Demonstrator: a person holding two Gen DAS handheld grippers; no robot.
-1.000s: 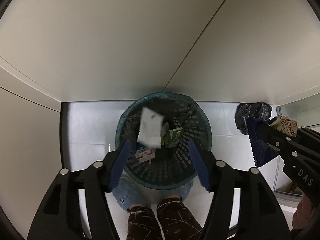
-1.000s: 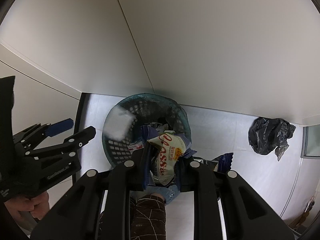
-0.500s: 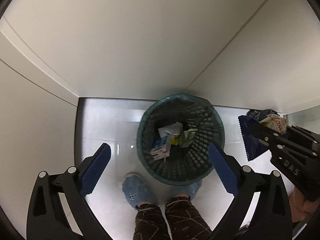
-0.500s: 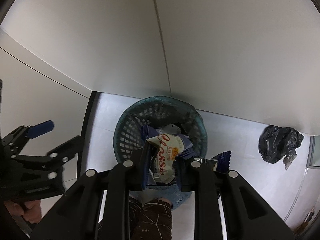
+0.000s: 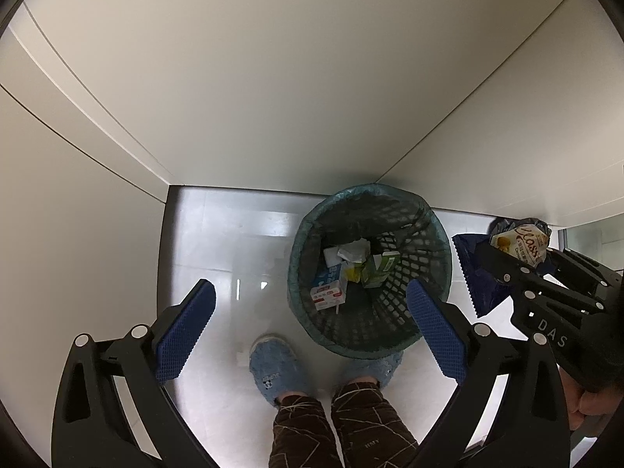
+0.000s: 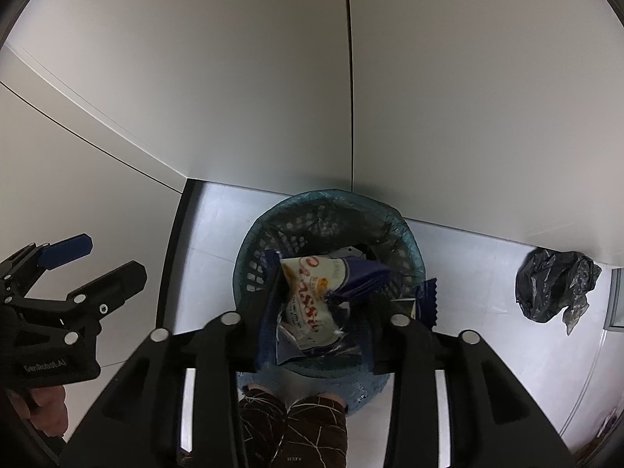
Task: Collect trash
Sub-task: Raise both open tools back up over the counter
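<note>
A teal mesh waste basket stands on the floor in the wall corner; it also shows in the right wrist view. Inside lie crumpled white paper, a green carton and a blue-white carton. My left gripper is open and empty, high above the floor, left of the basket. My right gripper is shut on a white and blue snack wrapper and holds it above the basket. That wrapper also shows in the left wrist view.
A crumpled black plastic bag lies on the floor right of the basket. The person's blue slippers stand just in front of the basket. White walls close in behind and to the left.
The white paper dropped from my left gripper into the basket. The left gripper opened wide and swung to the left. The right gripper moved over the basket with the wrapper.
</note>
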